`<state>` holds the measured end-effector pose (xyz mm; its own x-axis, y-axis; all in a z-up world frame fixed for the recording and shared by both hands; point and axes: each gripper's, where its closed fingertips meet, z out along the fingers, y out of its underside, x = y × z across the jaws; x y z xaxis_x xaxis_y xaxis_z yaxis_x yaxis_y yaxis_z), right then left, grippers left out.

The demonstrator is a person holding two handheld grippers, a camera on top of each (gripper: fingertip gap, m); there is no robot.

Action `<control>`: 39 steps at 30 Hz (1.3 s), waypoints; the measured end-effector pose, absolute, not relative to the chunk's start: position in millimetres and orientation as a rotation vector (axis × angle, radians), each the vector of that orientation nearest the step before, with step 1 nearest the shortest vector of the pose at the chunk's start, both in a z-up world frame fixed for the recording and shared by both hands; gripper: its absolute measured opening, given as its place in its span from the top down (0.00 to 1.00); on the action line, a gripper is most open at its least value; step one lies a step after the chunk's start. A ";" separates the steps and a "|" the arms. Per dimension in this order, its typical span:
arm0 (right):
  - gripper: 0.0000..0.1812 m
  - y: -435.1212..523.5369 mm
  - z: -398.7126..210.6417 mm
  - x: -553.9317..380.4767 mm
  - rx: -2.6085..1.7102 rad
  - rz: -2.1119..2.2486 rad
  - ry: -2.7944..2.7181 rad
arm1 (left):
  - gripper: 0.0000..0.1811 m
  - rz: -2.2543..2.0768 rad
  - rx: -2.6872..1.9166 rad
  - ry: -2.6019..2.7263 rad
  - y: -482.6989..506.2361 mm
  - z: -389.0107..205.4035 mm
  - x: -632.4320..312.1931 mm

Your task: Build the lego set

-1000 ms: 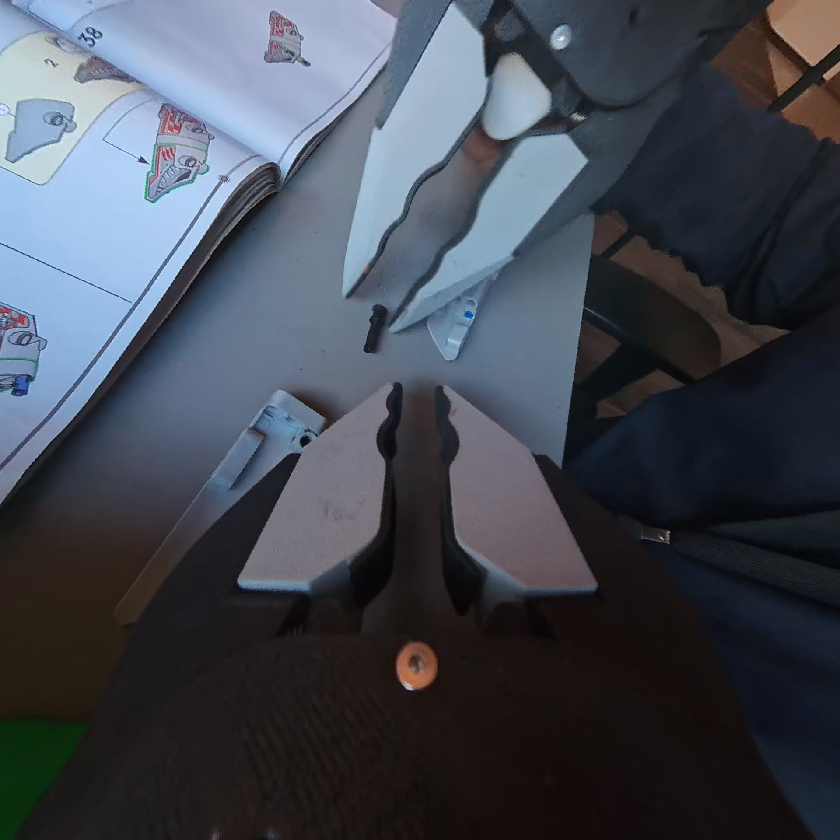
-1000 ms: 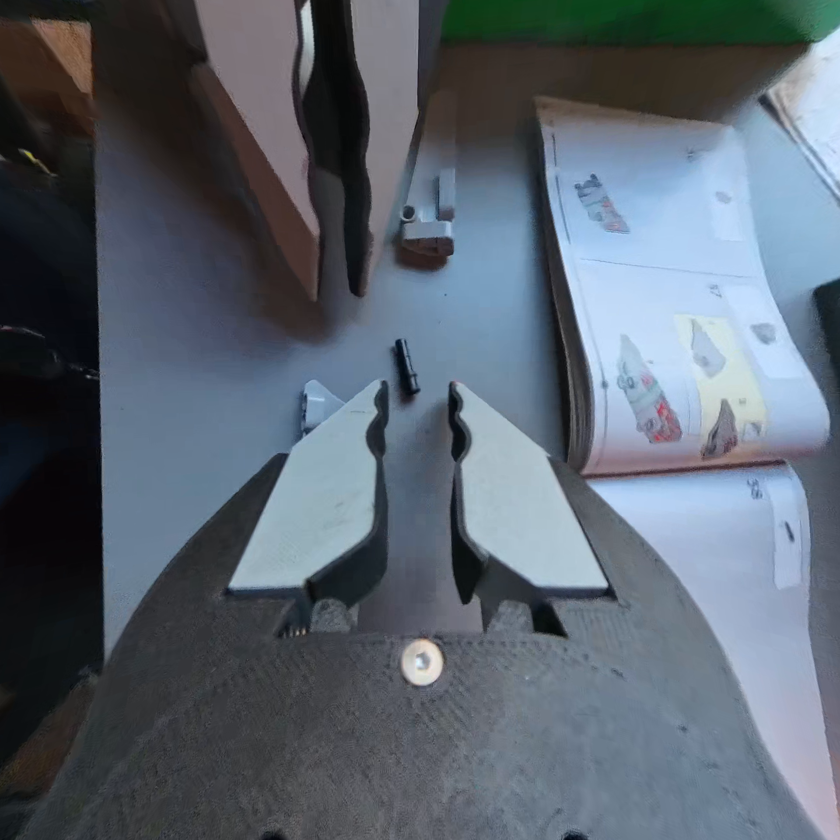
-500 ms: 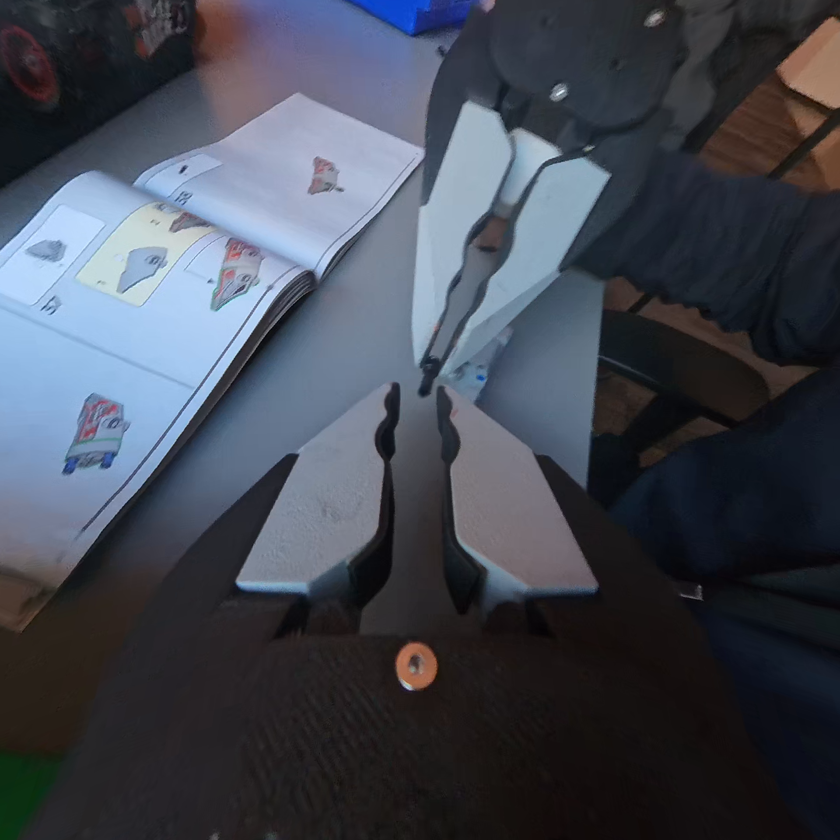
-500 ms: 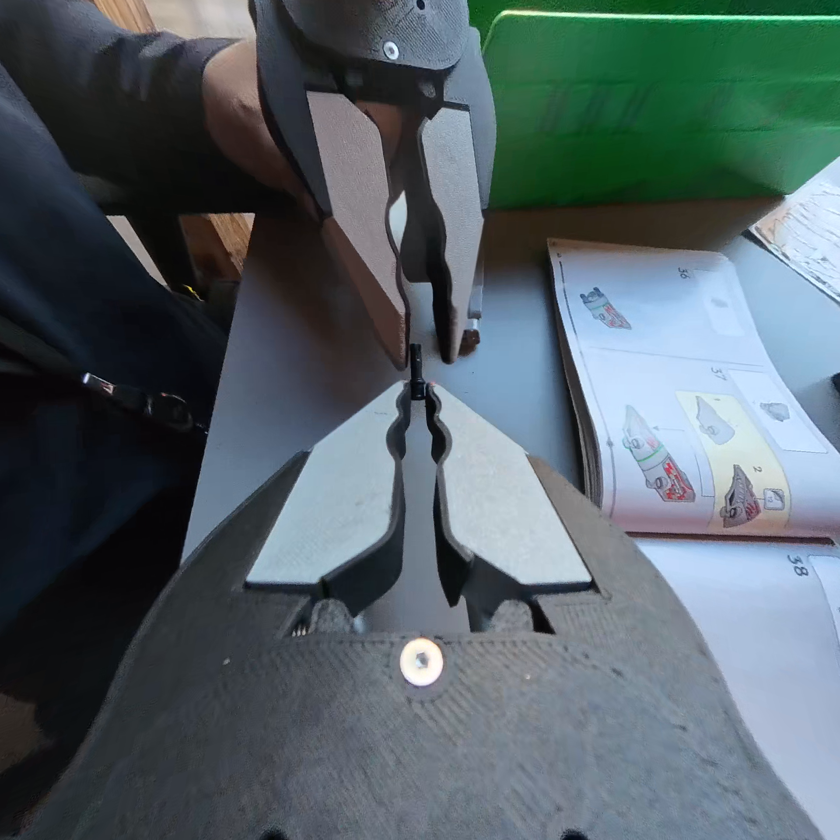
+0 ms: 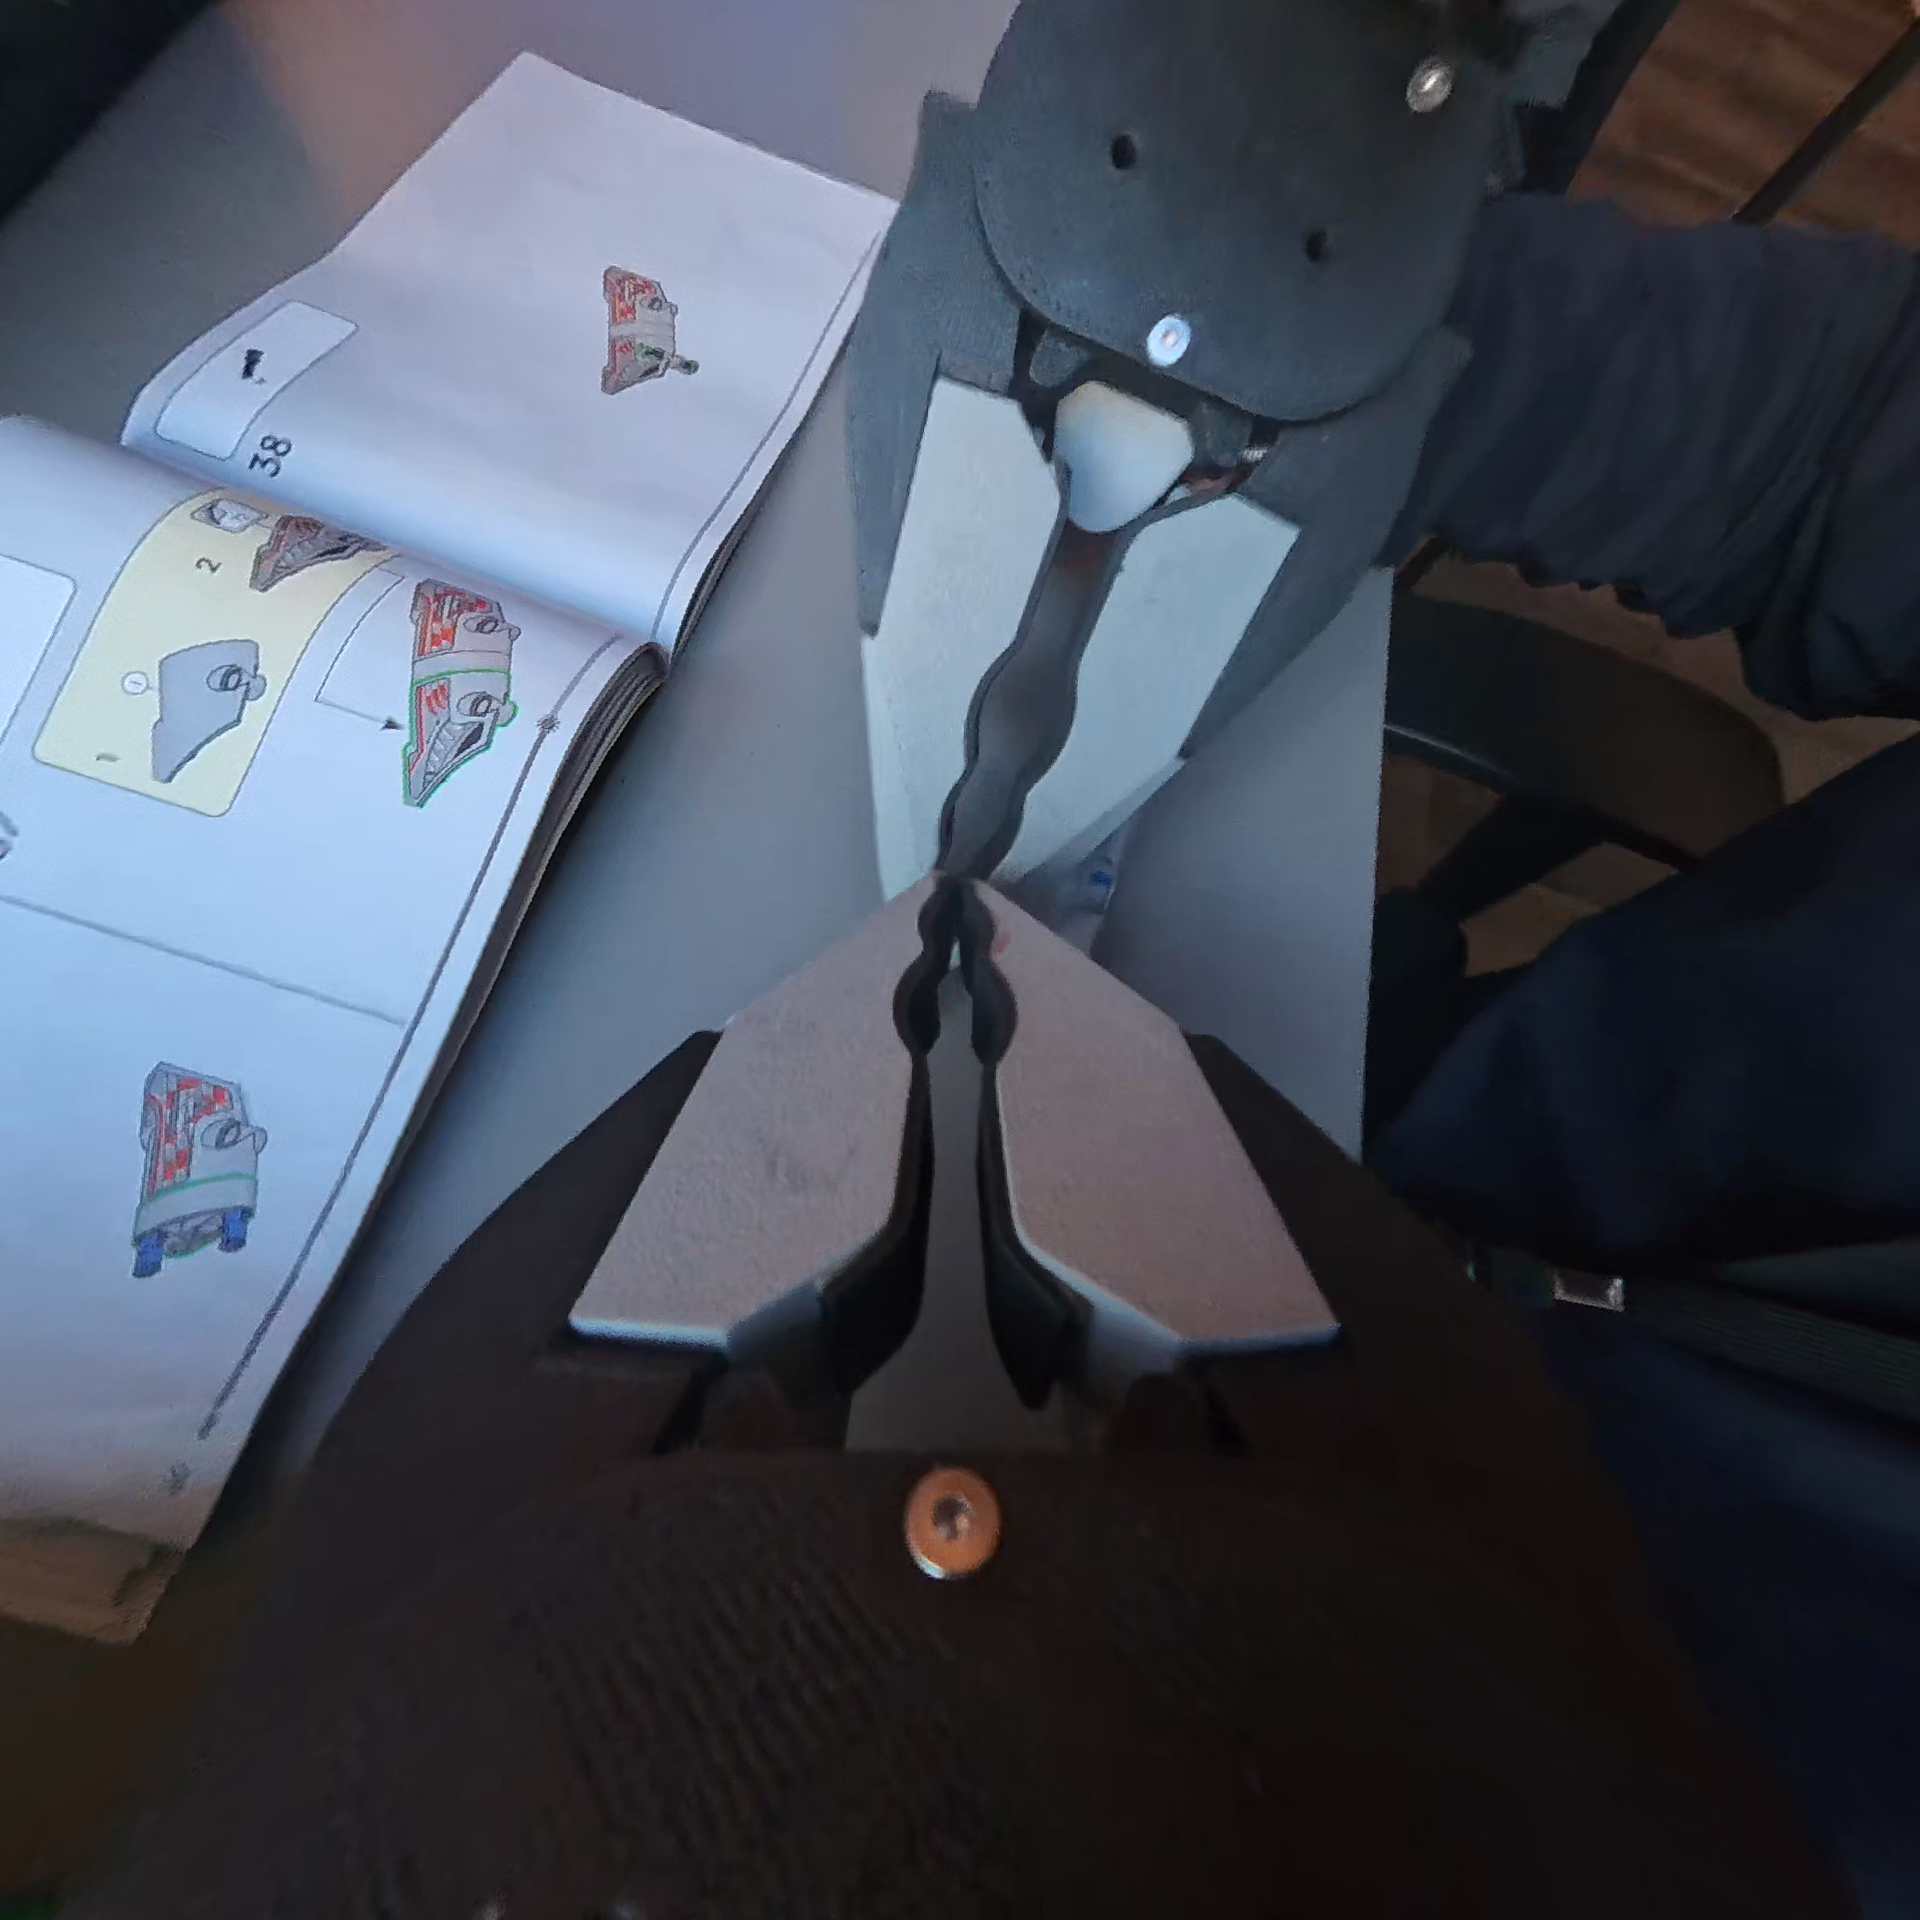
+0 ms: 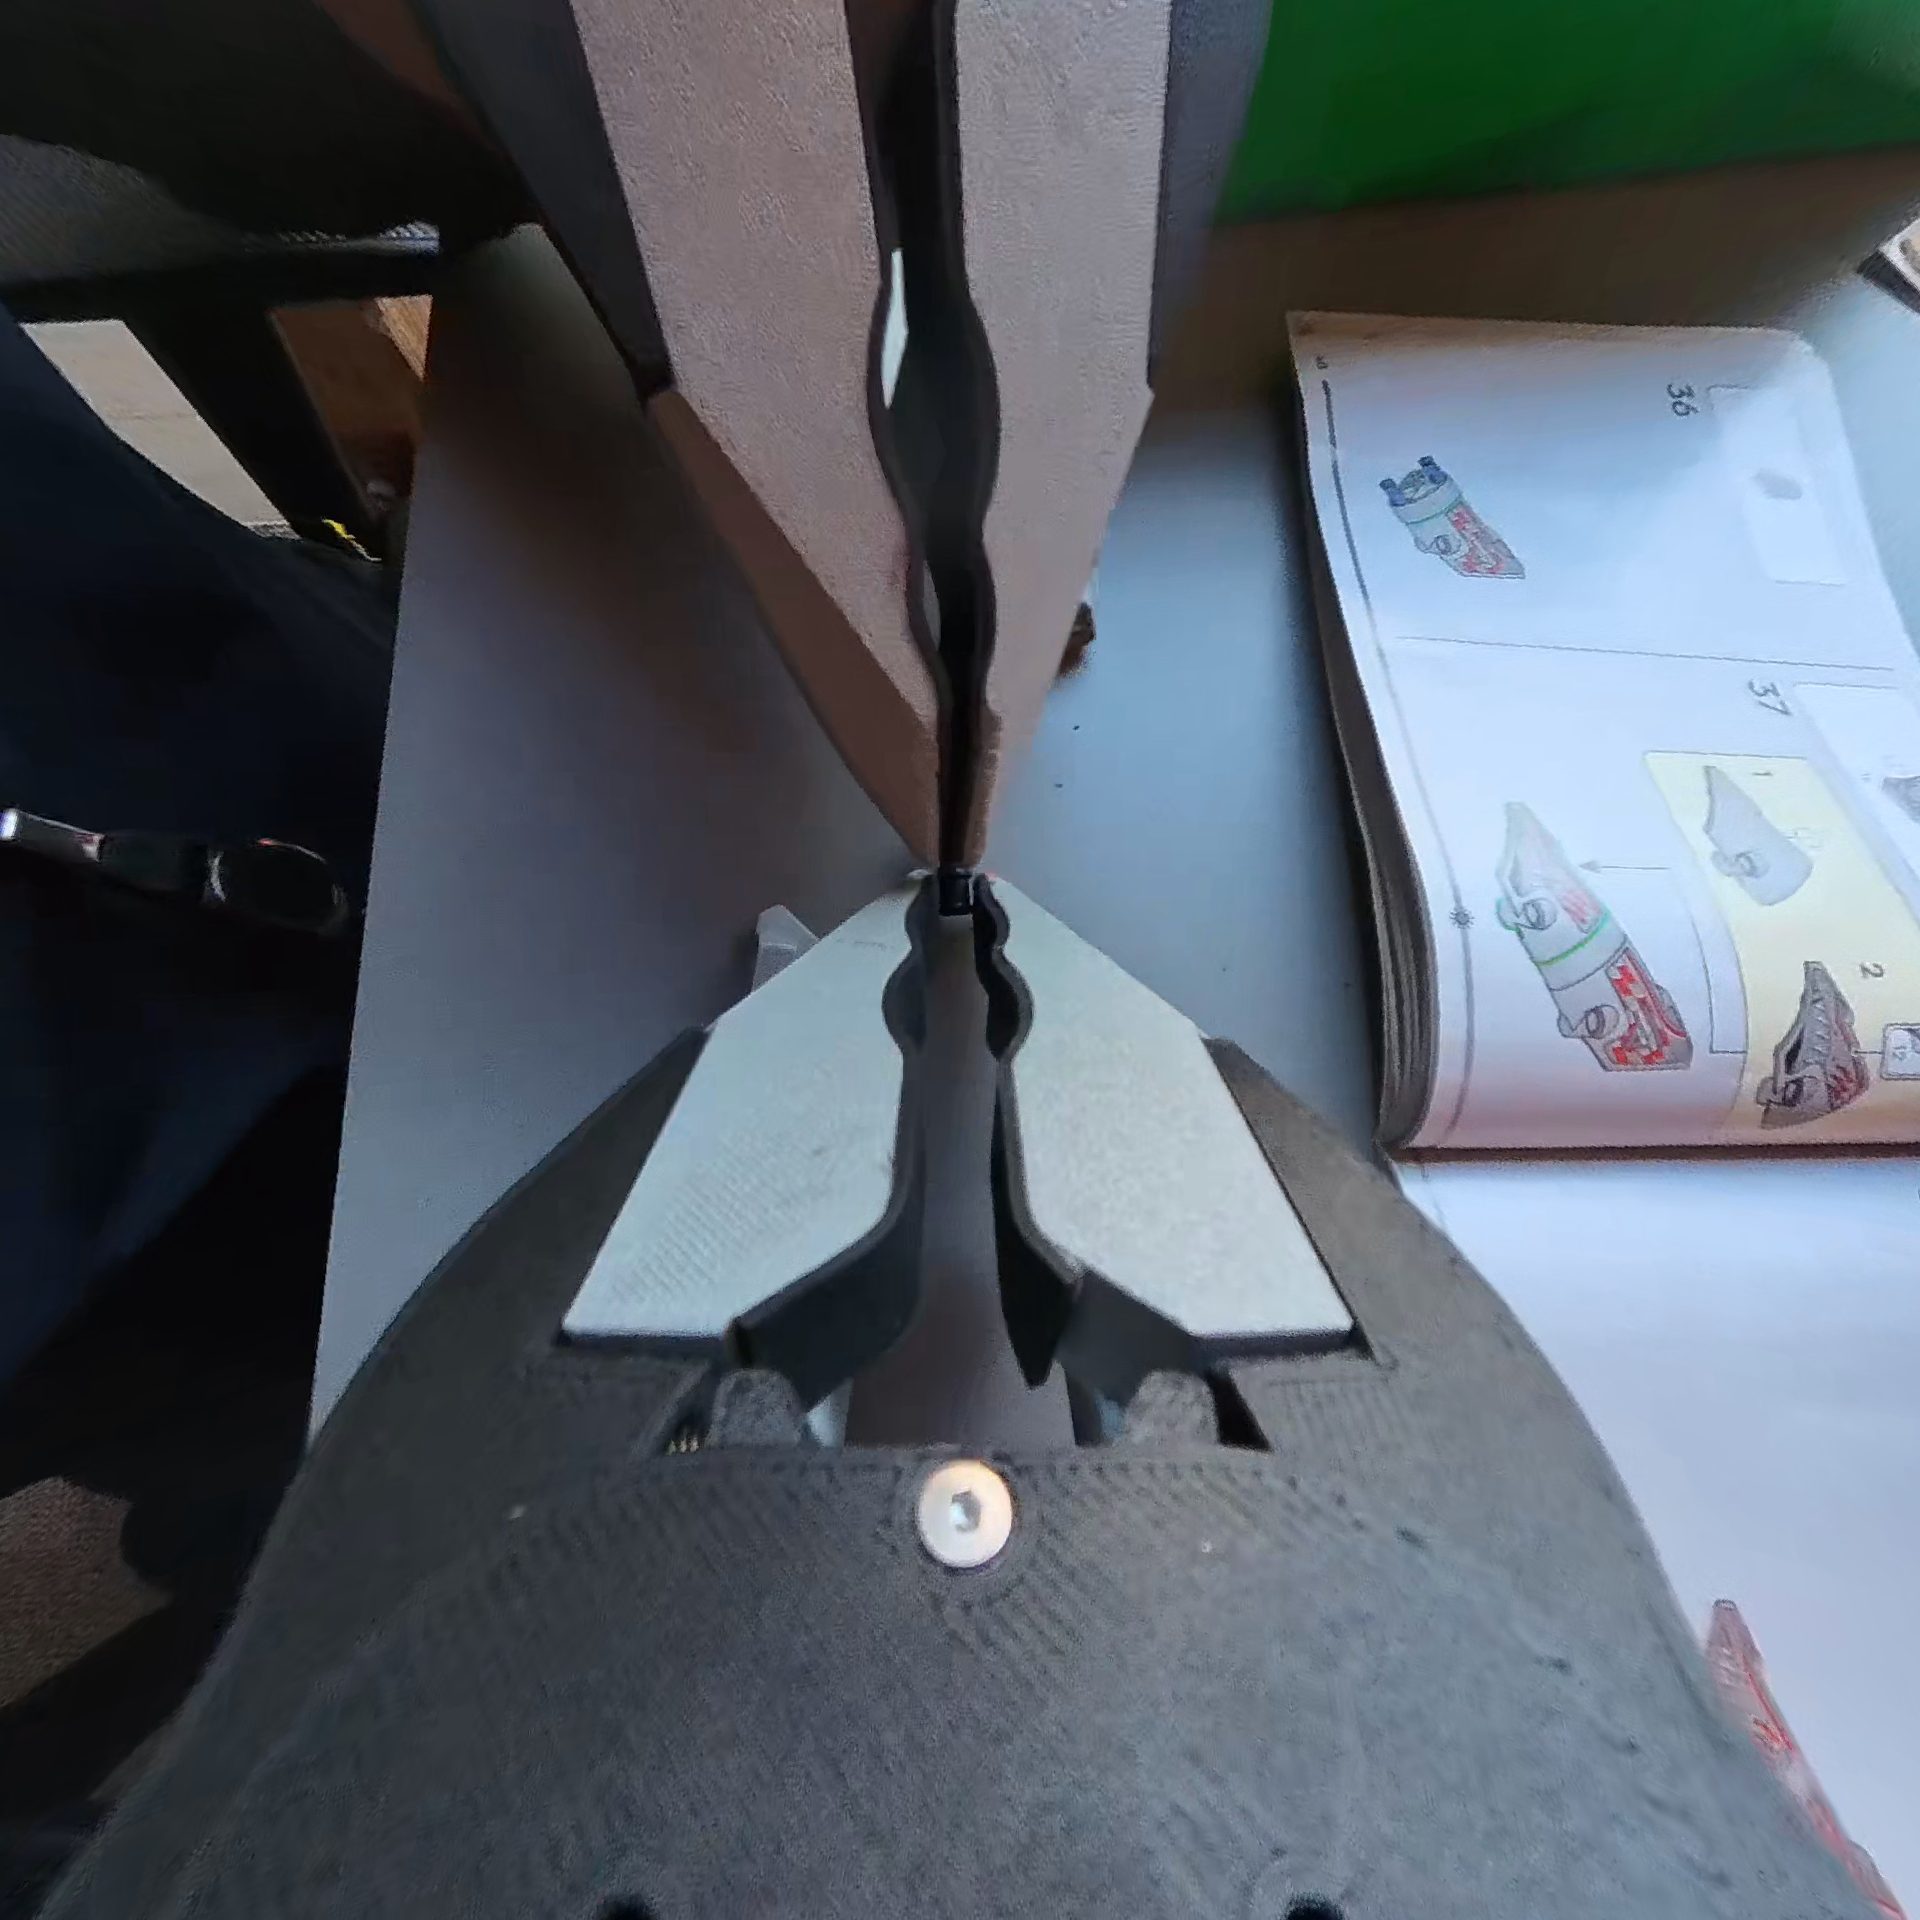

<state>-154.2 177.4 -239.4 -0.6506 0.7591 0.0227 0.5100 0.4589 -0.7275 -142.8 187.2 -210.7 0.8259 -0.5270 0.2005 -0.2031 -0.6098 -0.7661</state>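
Note:
A small black Lego pin (image 6: pixel 958 894) is held above the grey table (image 6: pixel 582 727) between the two grippers, which meet tip to tip. My right gripper (image 6: pixel 956 902) is shut on the near end of the pin. My left gripper (image 5: pixel 948 906) is shut on the pin's other end; in the left wrist view the pin is almost hidden between the tips. The right gripper (image 5: pixel 961 868) comes down from the top of the left wrist view. The left gripper (image 6: pixel 954 847) comes down from the top of the right wrist view.
An open instruction booklet (image 5: pixel 312 727) lies beside the grippers and also shows in the right wrist view (image 6: pixel 1610 779). A grey Lego piece (image 6: pixel 774 935) lies near the table's edge. A green box (image 6: pixel 1558 94) stands behind. A person's dark clothes (image 5: pixel 1662 1039) are past the edge. My left and right fingertips are right by each other.
The right gripper closed on the black pin and lifted it off the table. The left gripper moved in to meet it and has closed on the pin's free end.

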 end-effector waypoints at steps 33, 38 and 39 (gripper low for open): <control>0.99 181.3 -242.4 -151.9 -1.150 1.075 -2.366 | 1.00 -0.581 -2.212 0.517 192.5 -216.4 -139.1; 0.99 183.3 -241.9 -150.8 -1.164 1.079 -2.366 | 0.97 -0.573 -2.210 0.497 188.9 -214.7 -145.4; 0.99 183.8 -241.9 -151.0 -1.163 1.074 -2.366 | 0.97 -0.569 -2.216 0.496 187.7 -215.8 -146.1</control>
<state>-151.0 183.8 -241.9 -0.6300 0.7743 -0.0602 0.5550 0.3947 -0.7322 -146.1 187.7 -215.8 0.8235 -0.5148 0.2384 -0.1655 -0.6199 -0.7670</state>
